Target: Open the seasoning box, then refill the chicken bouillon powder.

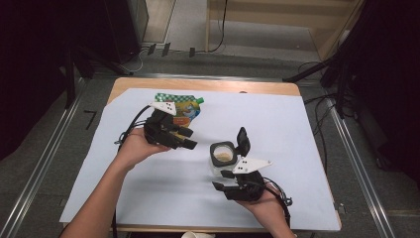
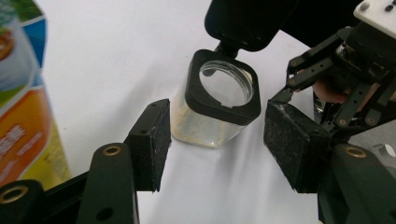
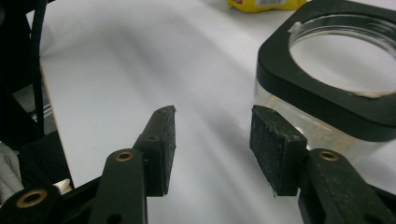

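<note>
A clear square jar [image 1: 223,156] with a black collar stands on the white sheet, its flip lid [image 1: 242,140] tilted back and a little pale powder at the bottom. My left gripper [image 1: 192,139] hovers to its left, open; in the left gripper view the jar [image 2: 219,107] stands beyond the spread pads [image 2: 154,140], untouched. My right gripper [image 1: 221,179] is just in front of the jar, open. In the right gripper view its jaws [image 3: 212,121] hold nothing, and the jar [image 3: 327,93] rises right behind the right pad. A colourful spouted pouch [image 1: 185,109] lies behind the left gripper.
The white paper sheet [image 1: 297,129] covers most of the wooden table [image 1: 198,84]. A white cup rim [image 1: 198,234] peeks in at the near edge. Cables and metal rails run on the floor around the table.
</note>
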{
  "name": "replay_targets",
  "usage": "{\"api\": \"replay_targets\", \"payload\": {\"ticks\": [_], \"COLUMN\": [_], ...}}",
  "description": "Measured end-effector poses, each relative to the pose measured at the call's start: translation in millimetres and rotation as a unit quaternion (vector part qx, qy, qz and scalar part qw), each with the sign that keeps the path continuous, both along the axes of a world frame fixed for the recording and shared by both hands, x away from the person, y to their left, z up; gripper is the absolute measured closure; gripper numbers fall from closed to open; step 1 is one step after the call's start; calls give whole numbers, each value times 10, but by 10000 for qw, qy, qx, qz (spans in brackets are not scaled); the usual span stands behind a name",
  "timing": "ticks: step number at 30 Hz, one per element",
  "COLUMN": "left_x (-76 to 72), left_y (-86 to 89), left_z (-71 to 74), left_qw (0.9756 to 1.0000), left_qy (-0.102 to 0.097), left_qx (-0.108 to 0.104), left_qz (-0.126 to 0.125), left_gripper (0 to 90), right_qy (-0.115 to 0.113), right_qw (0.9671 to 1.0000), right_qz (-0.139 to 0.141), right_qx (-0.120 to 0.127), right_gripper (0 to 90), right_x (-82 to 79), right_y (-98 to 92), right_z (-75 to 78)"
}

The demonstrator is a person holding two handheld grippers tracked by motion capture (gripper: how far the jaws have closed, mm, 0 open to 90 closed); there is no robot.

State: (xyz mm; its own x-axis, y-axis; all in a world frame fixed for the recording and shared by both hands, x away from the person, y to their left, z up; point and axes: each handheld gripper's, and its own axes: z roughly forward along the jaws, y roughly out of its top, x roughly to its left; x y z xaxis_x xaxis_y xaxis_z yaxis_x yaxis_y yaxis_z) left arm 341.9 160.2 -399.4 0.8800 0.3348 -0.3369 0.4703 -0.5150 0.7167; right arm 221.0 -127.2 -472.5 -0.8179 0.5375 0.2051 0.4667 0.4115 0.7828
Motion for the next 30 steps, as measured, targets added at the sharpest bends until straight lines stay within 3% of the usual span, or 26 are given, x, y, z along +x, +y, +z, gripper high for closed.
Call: {"api": "replay_targets", "payload": {"ticks": [13, 23, 30], "left_x": [10, 42, 100], "left_y": [319, 598, 734], "left_z": [31, 0, -22], "left_qw": [9992, 9968, 9954], "left_qy": [-86, -76, -55], "left_qx": [100, 224, 240], "left_qz": [374, 759, 923], "left_gripper": [437, 436, 433], "right_qy": [34, 12, 155], "right_qw": [9997, 9991, 9990], "right_qz": [211, 428, 416], "right_qx": [80, 77, 61], "right_gripper": [509, 458, 454], "right_x": [22, 37, 53], "right_y": [105, 202, 217], "right_z": [-13, -22, -33]}}
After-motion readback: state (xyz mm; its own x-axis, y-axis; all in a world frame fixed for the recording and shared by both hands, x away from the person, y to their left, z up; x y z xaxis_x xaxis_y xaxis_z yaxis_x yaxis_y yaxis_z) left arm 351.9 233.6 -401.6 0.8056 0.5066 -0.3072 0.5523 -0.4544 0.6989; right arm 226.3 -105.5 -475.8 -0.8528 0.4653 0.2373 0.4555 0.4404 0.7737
